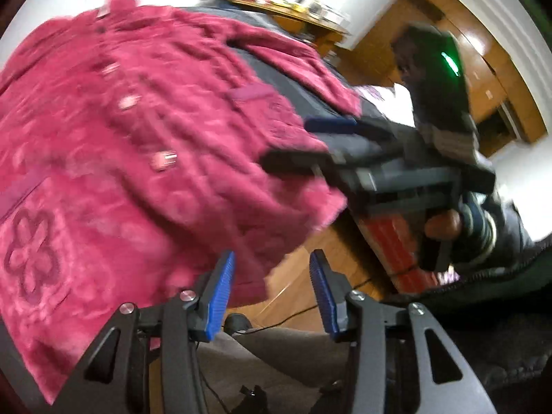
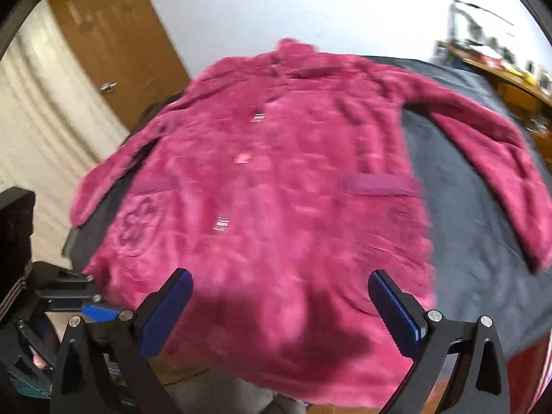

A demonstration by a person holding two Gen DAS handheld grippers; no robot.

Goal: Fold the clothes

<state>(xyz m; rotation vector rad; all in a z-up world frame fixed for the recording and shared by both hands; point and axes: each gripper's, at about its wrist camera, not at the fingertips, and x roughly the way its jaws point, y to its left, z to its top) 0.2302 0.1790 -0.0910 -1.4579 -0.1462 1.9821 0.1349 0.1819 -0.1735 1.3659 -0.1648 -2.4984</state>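
— Left wrist view: left gripper (image 1: 272,293) parted, holding nothing, at the near hem of the pink jacket (image 1: 138,145)?

— Yes. Spread flat, front up, on the dark bed (image 2: 459,207); collar far, hem near, sleeves out to both sides.

— Right gripper (image 2: 279,310)?

— Wide apart, empty, over the hem's middle. About equally near. Fuzzy, buttoned, flower on one pocket.

Pink fleece jacket (image 2: 276,186) motion-blurred, hem hidden behind gripper fingers (image 2: 165,310), shelf clutter (image 2: 500,58) unreadable
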